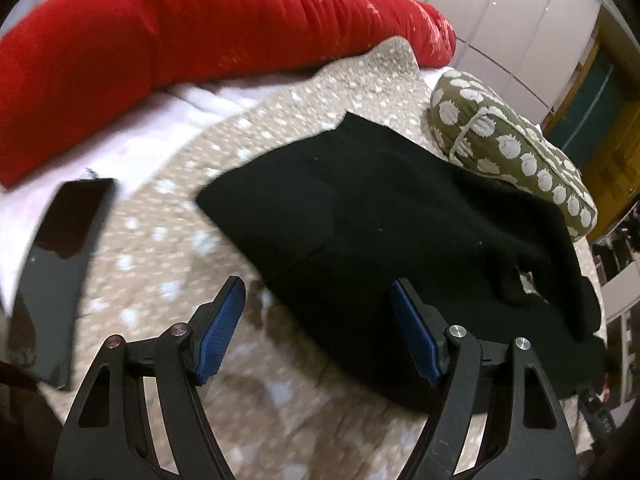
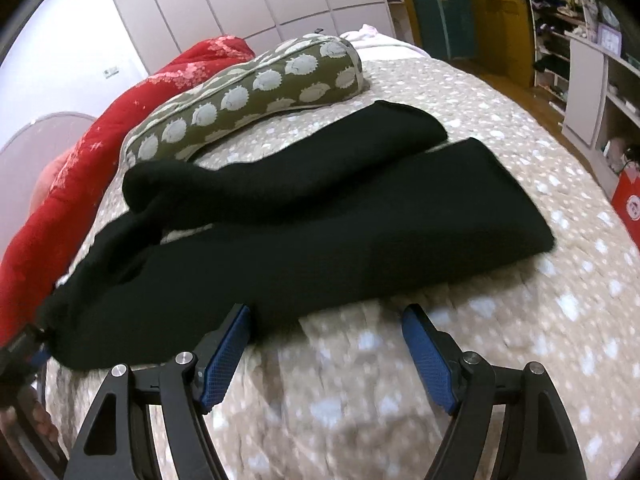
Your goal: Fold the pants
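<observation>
- Left gripper [image 1: 318,292]: jaws spread wide, nothing between the blue pads [image 1: 222,330]. It hangs above the bedspread [image 1: 160,236], at the near edge of the black pants [image 1: 360,220]; the right-hand pad overlaps the fabric in the picture, and contact cannot be confirmed.
- Right gripper [image 2: 328,320]: jaws likewise spread wide and empty. The pants [image 2: 280,232] lie just beyond the fingertips; the left pad [image 2: 224,354] sits at the fabric's near edge.
- Pants position: spread flat on the beige, white-spotted bedspread [image 2: 480,320], with the olive spotted cushion [image 2: 248,88] just beyond them and the red quilt [image 2: 80,152] further off.
- Left wrist view only: a dark flat phone-like object [image 1: 60,248] on the bedspread, well apart from the pants, and white cupboard doors [image 1: 500,12] behind the red quilt [image 1: 160,40].
- Right wrist view only: two separate legs of the pants, the farther one bunched toward the cushion, and cluttered shelving [image 2: 580,40] beside the bed.
- Olive cushion [image 1: 512,148] appears in both views.
</observation>
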`<state>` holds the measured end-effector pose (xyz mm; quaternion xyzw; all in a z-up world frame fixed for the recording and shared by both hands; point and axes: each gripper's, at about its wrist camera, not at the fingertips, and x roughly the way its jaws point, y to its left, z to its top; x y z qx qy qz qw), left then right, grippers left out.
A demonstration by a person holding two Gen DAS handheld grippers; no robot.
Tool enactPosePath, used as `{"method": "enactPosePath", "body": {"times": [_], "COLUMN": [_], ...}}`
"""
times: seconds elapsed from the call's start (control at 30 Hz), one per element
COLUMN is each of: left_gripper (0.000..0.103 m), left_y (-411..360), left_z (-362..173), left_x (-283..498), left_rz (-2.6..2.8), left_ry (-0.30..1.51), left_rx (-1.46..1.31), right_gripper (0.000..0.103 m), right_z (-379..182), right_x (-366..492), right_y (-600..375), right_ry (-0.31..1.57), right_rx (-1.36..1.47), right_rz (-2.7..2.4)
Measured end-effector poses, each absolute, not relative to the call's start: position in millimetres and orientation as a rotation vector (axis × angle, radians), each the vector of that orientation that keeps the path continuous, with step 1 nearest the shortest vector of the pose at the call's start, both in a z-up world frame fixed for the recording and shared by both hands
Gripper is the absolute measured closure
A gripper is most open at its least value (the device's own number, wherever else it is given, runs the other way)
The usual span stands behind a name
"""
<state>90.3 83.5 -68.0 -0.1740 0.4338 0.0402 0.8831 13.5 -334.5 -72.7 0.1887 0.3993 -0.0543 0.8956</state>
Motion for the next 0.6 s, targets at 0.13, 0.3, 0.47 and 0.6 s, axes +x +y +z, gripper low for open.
{"method": "enactPosePath", "body": {"times": [0.13,0.3,0.47,0.6], "left_gripper": [0.032,0.083,0.090,0.090], "left_y": [79.9,69.7,83.7,95.9], "left_z": [-87.0,-74.3,-53.8,-40.4], "left_x": [109.3,106.0,84.3,52.5], "left_rz": [0.062,0.091,0.037,0.023], "left_ry": [0.970,0.959,0.947,0.921], "left_rx": [-0.411,-0.327,-0.367,-0.338], "right_gripper": [0.062,0.094,0.096,0.096], "right_z": [-78.3,-77.9,-47.3,-27.9], "right_x": [36.1,39.9,1.4,-38.4], "right_y": [-339.1,-346.1,-340.3,-328.3], "right_ry": [0.781,0.757,0.725,0.735], "right_rx": [0.438,0.501,0.488,0.402], "right_rz": [-0.089,-0.074,-0.019,0.007]}}
